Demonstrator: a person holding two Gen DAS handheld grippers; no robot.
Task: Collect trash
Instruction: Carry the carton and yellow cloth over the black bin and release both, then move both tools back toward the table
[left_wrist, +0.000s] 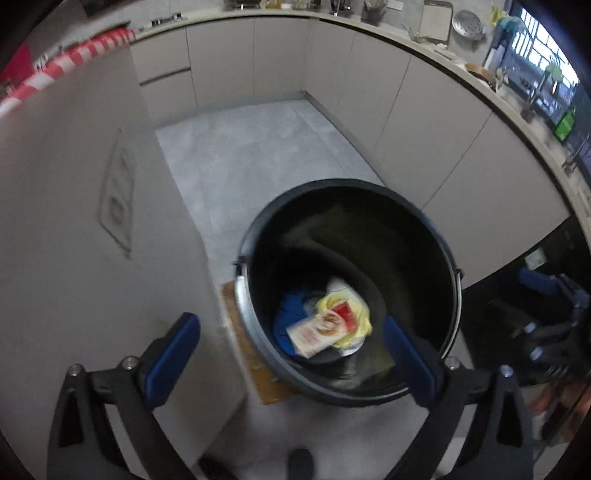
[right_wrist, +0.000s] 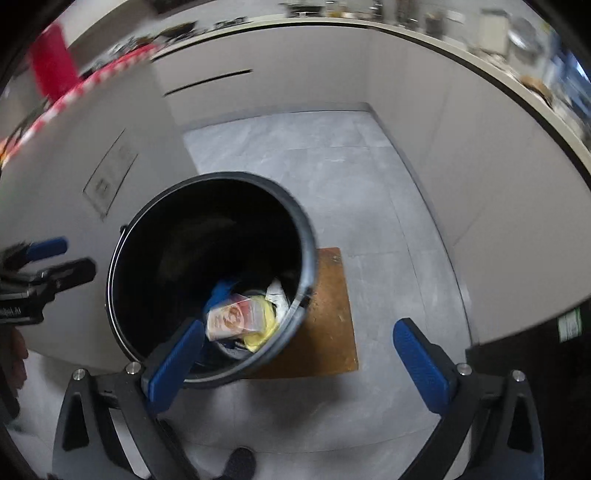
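A black round bin (left_wrist: 258, 236) stands on the kitchen floor, also in the right wrist view (right_wrist: 306, 236). At its bottom lie a red and white food packet (left_wrist: 321, 328), yellow wrapping (left_wrist: 360, 306) and something blue (left_wrist: 288, 314); the packet (right_wrist: 231, 319) and yellow wrapping (right_wrist: 264, 326) also show in the right wrist view. My left gripper (left_wrist: 291, 332) is open and empty above the bin's near left rim. My right gripper (right_wrist: 299, 339) is open and empty above its near right rim. The right gripper (left_wrist: 546, 332) shows at the left view's right edge, the left gripper (right_wrist: 40, 258) at the right view's left edge.
A brown board (right_wrist: 332, 310) lies on the grey tile floor (left_wrist: 258, 147) under the bin. Beige cabinets (left_wrist: 424, 122) run along the back and right under a cluttered counter (left_wrist: 436, 48). A beige panel (left_wrist: 92, 221) with red-white tape stands left. A dark appliance (right_wrist: 535, 354) is at the right.
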